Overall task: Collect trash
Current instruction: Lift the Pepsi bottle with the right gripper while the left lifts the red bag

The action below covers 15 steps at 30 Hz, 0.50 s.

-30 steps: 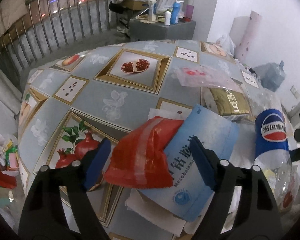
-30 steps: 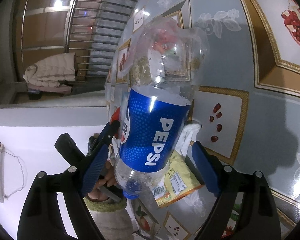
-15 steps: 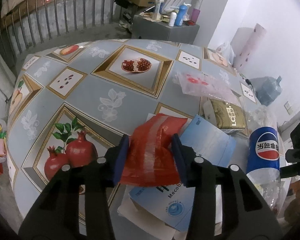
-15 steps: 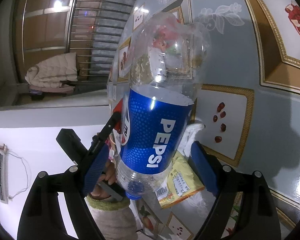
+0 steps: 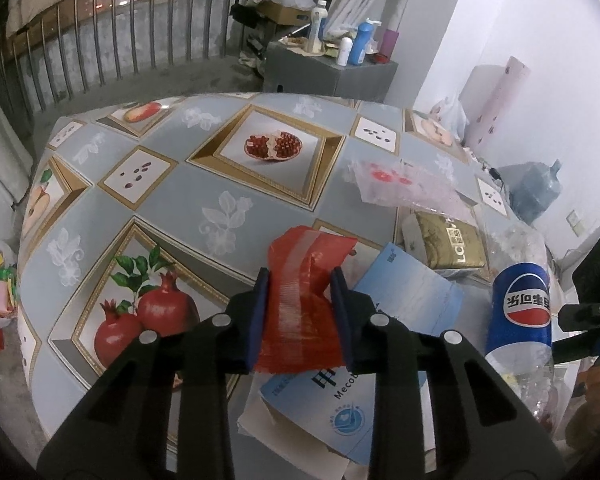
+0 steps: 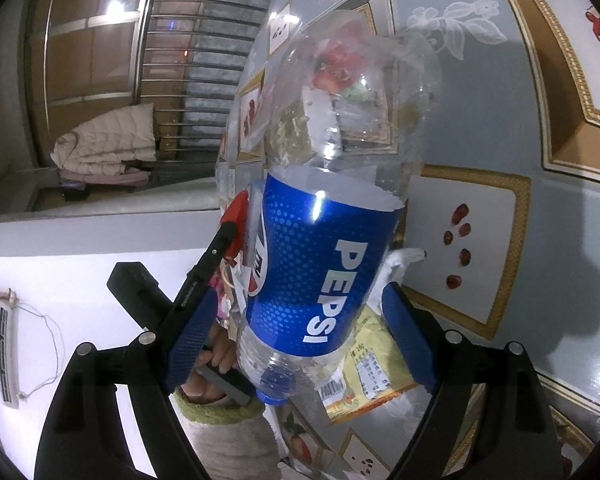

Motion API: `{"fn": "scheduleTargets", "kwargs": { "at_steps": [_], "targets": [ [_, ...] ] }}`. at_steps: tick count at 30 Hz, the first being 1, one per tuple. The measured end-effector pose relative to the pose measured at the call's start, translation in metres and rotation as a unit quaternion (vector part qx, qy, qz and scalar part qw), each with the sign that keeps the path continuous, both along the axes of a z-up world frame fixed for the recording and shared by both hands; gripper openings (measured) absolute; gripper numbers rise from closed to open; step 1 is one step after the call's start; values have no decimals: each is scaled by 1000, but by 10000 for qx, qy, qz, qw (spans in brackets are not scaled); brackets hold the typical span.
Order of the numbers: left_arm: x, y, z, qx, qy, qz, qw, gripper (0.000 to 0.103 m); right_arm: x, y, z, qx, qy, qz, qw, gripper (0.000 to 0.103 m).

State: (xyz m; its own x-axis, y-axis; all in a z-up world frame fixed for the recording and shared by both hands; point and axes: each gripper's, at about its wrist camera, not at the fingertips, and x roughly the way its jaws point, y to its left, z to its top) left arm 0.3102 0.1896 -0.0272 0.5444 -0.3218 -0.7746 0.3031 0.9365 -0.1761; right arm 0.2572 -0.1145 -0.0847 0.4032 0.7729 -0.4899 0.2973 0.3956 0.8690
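Note:
A crumpled red plastic bag [image 5: 304,252] sits between the blue pads of my left gripper [image 5: 300,276]. Its jaws are closing, and the pads press the bag's sides just above a blue-and-white paper packet [image 5: 404,300]. My right gripper [image 6: 300,300] stands wide around a clear Pepsi bottle [image 6: 320,264], shut on its blue label, cap toward the camera. The bottle [image 5: 520,308] hangs tilted over the table's right side. From the right wrist, the left gripper's finger and the red bag [image 6: 236,208] show behind the bottle.
The table wears a fruit-print cloth [image 5: 180,208]. A gold box [image 5: 448,240], a clear printed bag [image 5: 400,184] and a yellow wrapper [image 6: 364,368] lie near the bottle. Behind are a grey cabinet [image 5: 332,68] with bottles, a railing and a water jug [image 5: 536,192].
The left jaws have drawn in from wide apart onto the red bag and squeezed it narrow. The right gripper and the bottle have stayed put.

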Motion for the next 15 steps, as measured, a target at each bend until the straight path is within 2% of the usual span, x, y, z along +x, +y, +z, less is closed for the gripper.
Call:
{"fn": "scheduleTargets", "kwargs": {
  "at_steps": [10, 15],
  "targets": [
    [-4, 2, 9, 106, -166, 14, 9998, 27, -1, 0, -10, 15, 114, -48, 9999, 68],
    [-4, 2, 10, 118, -171, 20, 9998, 27, -2, -3, -14, 100, 140, -87, 9998, 65]
  ]
}}
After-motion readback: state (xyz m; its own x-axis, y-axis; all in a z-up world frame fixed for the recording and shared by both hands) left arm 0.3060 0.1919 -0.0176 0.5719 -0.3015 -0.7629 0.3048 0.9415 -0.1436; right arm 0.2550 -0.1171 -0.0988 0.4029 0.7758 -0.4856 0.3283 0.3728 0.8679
